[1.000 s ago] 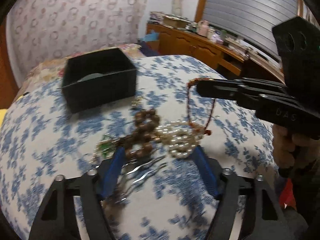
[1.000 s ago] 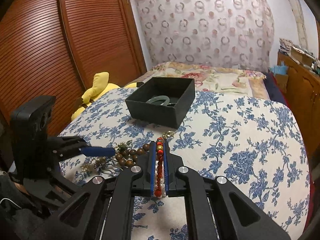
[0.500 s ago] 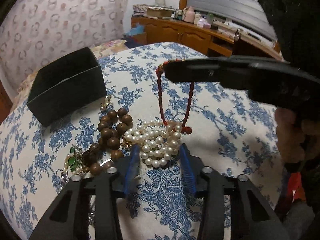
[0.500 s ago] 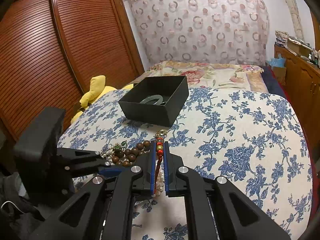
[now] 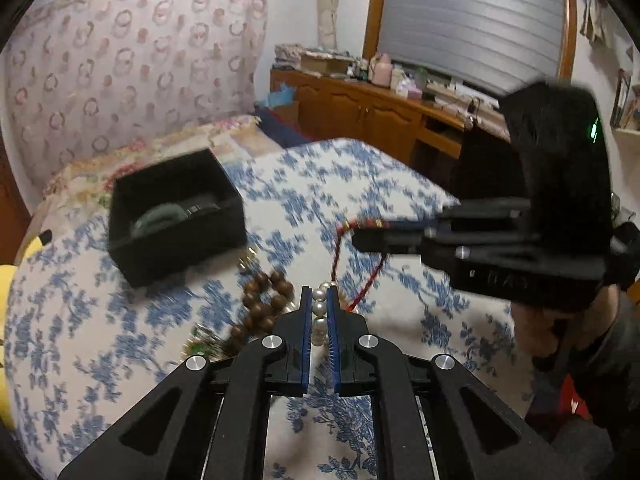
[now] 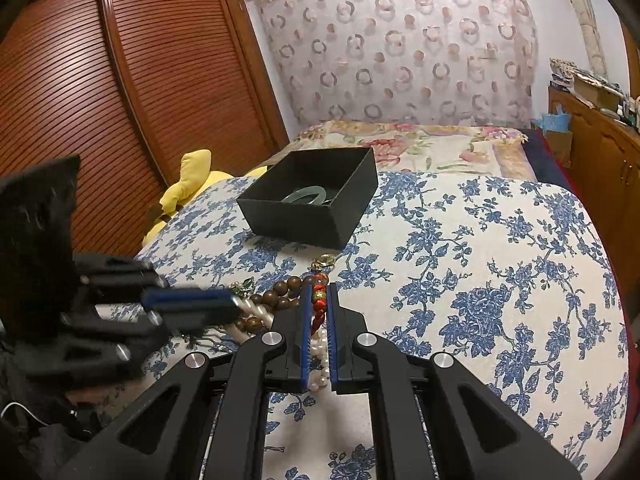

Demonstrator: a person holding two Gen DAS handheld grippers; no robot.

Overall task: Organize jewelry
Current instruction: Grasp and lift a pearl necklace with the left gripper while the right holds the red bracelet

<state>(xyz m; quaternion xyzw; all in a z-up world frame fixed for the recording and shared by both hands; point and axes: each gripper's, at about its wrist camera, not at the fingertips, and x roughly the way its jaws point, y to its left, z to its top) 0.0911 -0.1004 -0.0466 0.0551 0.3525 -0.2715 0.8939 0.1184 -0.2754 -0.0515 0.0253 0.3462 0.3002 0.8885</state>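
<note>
My left gripper (image 5: 319, 292) is shut on a white pearl strand (image 5: 319, 307) and holds it above the blue-flowered cloth. My right gripper (image 6: 319, 289) is shut on a red cord bracelet (image 6: 319, 300); in the left wrist view its cord (image 5: 338, 254) hangs in a loop from that gripper (image 5: 360, 240). A brown wooden bead bracelet (image 5: 262, 306) and small green and gold pieces (image 5: 200, 342) lie on the cloth. A black open box (image 6: 316, 200) with a green jade bangle (image 6: 306, 196) inside stands farther back.
The cloth covers a rounded table (image 6: 500, 280) whose edge drops off at the right. A yellow plush toy (image 6: 188, 184) sits at the left by a wooden wardrobe (image 6: 120, 100). A wooden sideboard (image 5: 380, 116) with clutter runs along the far right.
My left gripper has shut on the pearl strand and lifted it off the cloth. My right gripper still holds the red cord bracelet, now a little higher and farther from the pile.
</note>
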